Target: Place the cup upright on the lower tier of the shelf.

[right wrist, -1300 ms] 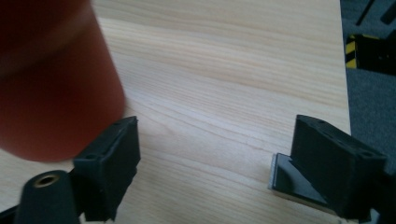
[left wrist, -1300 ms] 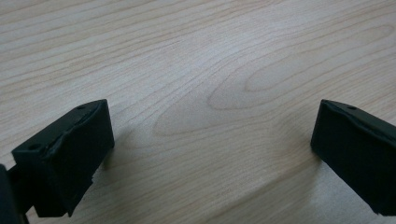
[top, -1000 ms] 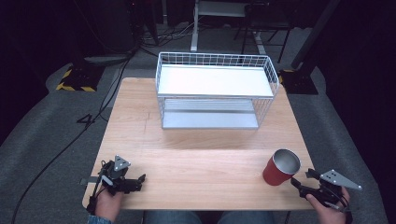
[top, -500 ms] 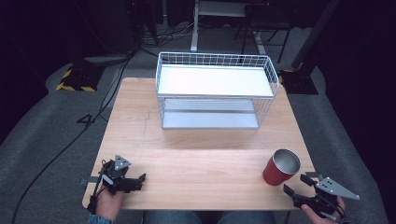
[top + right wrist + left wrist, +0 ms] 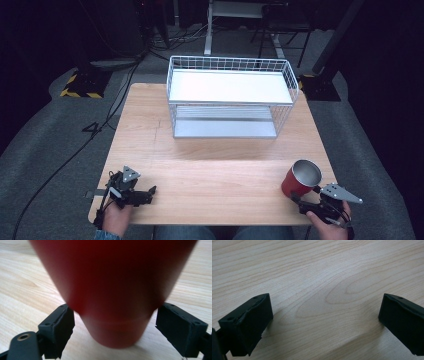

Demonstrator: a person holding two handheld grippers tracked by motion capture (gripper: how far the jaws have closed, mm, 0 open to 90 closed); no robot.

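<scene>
A red cup (image 5: pixel 301 179) with a shiny metal inside stands upright near the table's front right corner. My right gripper (image 5: pixel 298 201) lies just in front of it, held by a hand at the table edge. In the right gripper view the cup (image 5: pixel 112 290) looms close, and its narrow base sits between the spread jaws of the right gripper (image 5: pixel 115 325), with a gap on each side. At the front left, my left gripper (image 5: pixel 145 194) rests low over the wood. The left gripper (image 5: pixel 325 317) is open, and there is bare wood between its jaws.
A white two-tier wire rack (image 5: pixel 230 70) stands at the back middle of the wooden table (image 5: pixel 220 170). Cables and dark stands lie on the grey floor beyond the far edge.
My right gripper has swung from the cup's right side round to its near side and closed in on its base. The left gripper and the cup have not moved.
</scene>
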